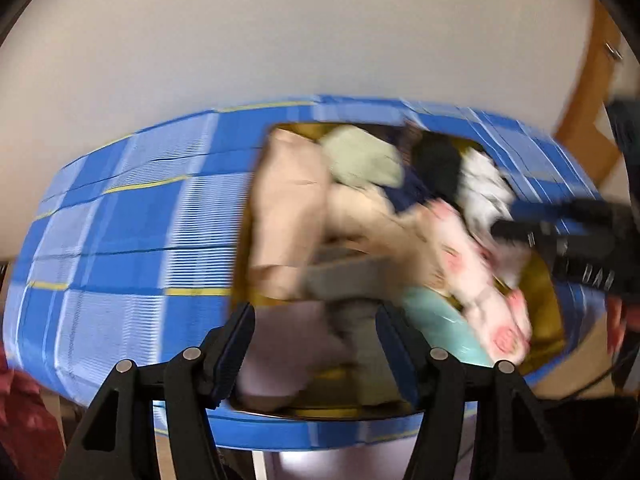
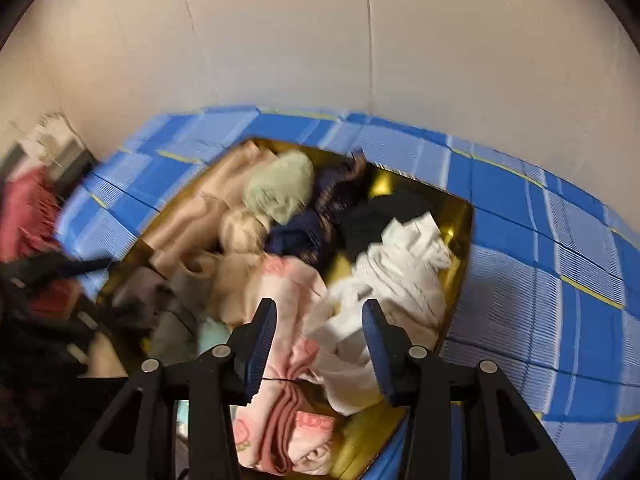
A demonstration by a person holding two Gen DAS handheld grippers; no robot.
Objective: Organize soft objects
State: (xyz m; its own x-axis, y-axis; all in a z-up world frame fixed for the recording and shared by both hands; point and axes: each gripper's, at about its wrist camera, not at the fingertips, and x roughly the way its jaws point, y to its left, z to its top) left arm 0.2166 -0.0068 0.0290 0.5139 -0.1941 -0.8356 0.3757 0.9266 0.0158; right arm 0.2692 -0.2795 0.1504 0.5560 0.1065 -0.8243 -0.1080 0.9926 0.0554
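Fingers (image 2: 264, 344) straddle pink cloth (image 2: 288, 280) crowded by white cloth (image 2: 400, 272).

Pale wall (image 2: 280, 40) behind; wooden frame (image 1: 592, 120) (perhaps a chair).

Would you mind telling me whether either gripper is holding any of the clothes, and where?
Nothing is held. The left gripper and right gripper hang open over the clothes in the box, pads clear.

Pink cloth (image 2: 296, 420): lettering upside-down, blurred; unreadable
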